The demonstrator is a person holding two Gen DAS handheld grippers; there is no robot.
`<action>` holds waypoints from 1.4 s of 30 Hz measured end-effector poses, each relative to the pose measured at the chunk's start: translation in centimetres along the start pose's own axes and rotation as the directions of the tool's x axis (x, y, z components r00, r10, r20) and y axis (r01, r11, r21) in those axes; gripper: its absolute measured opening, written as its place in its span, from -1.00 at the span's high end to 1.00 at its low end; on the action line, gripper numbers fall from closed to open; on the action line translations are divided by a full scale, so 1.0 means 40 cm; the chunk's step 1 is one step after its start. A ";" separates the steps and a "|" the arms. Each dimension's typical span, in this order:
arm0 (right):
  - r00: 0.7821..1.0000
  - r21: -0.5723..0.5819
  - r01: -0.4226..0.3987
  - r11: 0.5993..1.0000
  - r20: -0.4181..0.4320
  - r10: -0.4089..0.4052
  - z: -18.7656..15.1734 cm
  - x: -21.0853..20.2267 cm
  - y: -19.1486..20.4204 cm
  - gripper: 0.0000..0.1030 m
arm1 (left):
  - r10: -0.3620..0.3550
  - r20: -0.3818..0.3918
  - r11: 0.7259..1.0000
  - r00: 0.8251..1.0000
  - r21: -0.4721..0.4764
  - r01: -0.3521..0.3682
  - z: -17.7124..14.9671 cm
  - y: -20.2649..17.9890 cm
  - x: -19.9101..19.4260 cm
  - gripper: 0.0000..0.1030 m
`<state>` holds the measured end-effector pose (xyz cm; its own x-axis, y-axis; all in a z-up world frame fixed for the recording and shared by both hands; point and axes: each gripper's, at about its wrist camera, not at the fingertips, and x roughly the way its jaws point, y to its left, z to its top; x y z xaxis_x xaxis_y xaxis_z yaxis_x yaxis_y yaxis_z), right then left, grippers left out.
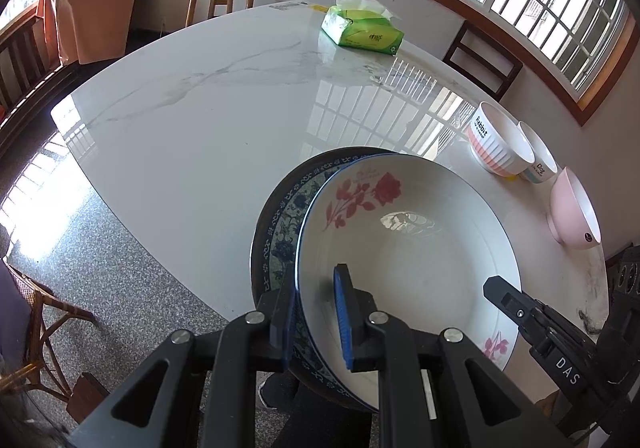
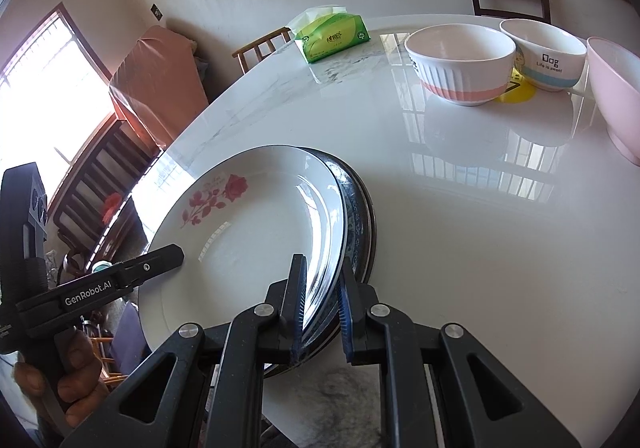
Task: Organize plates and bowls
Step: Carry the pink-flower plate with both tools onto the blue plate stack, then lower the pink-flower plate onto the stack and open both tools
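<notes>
I've got both grippers, left [image 1: 316,318] and right [image 2: 322,308], fingers clenched on opposite rims of the plates [image 2: 256,232], sharing the stack's weight near the surface [image 2: 460,248] edge, well apart from the bowls [image 2: 460,64].

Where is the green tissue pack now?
The green tissue pack lies at the far side of the marble table, near the window. It is beyond the three bowls and far from the plates that both grippers hold.
</notes>
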<state>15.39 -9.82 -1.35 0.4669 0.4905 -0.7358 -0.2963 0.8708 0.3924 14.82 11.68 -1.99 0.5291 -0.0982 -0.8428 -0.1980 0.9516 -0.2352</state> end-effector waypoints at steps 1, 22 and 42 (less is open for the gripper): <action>1.000 0.001 0.000 1.000 0.000 0.000 0.000 -0.001 -0.001 0.71 | 0.002 0.000 1.000 1.000 0.001 -0.002 0.001 0.000 0.001 0.66; 1.000 -0.009 -0.002 1.000 -0.007 0.002 -0.003 0.008 0.003 0.70 | 0.011 -0.009 1.000 1.000 -0.015 -0.011 -0.001 0.011 0.017 0.66; 1.000 -0.032 0.010 0.999 0.014 -0.010 -0.002 0.012 0.008 0.67 | 0.044 0.067 0.999 0.997 -0.003 -0.044 0.001 0.013 -0.028 0.66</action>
<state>15.44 -9.32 -1.63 0.4814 0.4822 -0.7320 -0.3183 0.8742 0.3666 14.15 12.32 -1.14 0.5738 -0.0370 -0.8182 -0.2230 0.9542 -0.1995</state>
